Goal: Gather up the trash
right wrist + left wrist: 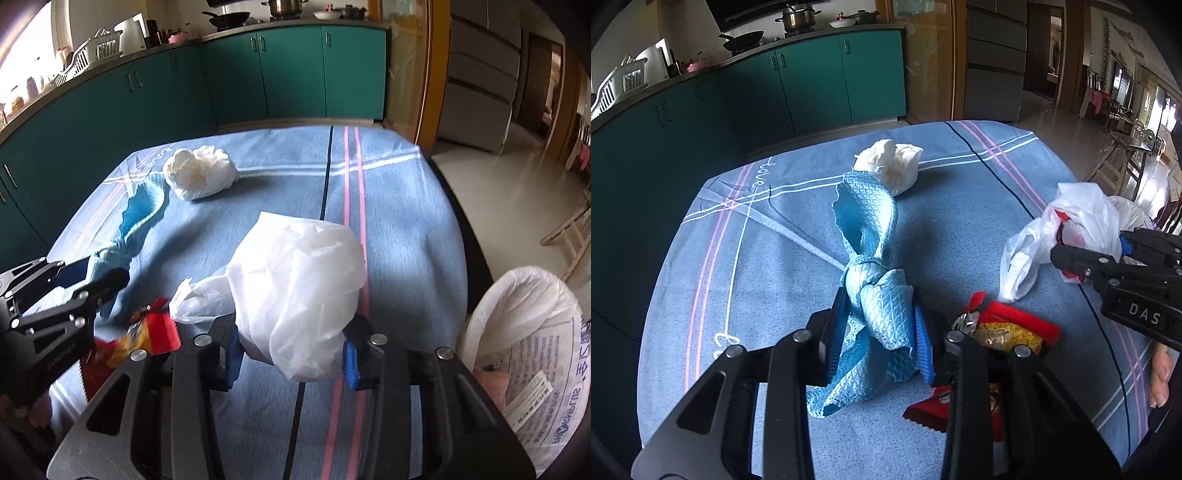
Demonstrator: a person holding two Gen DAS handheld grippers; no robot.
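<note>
My left gripper (881,332) is shut on a knotted light-blue cloth (871,258) that trails across the blue tablecloth (757,240). It also shows in the right wrist view (88,280) at the left, with the cloth (136,214). My right gripper (291,354) is shut on a white plastic bag (299,288) and holds it above the table. It also shows in the left wrist view (1086,251) with the bag (1071,229). A crumpled white wad (890,166) lies at the far side (199,173). A red and yellow snack wrapper (1008,332) lies near me (147,336).
A white sack-lined bin (528,339) stands off the table's right edge. Teal kitchen cabinets (812,77) run behind the table. Wooden chairs (1126,162) stand to the right. The table's right edge (461,236) drops to the tiled floor.
</note>
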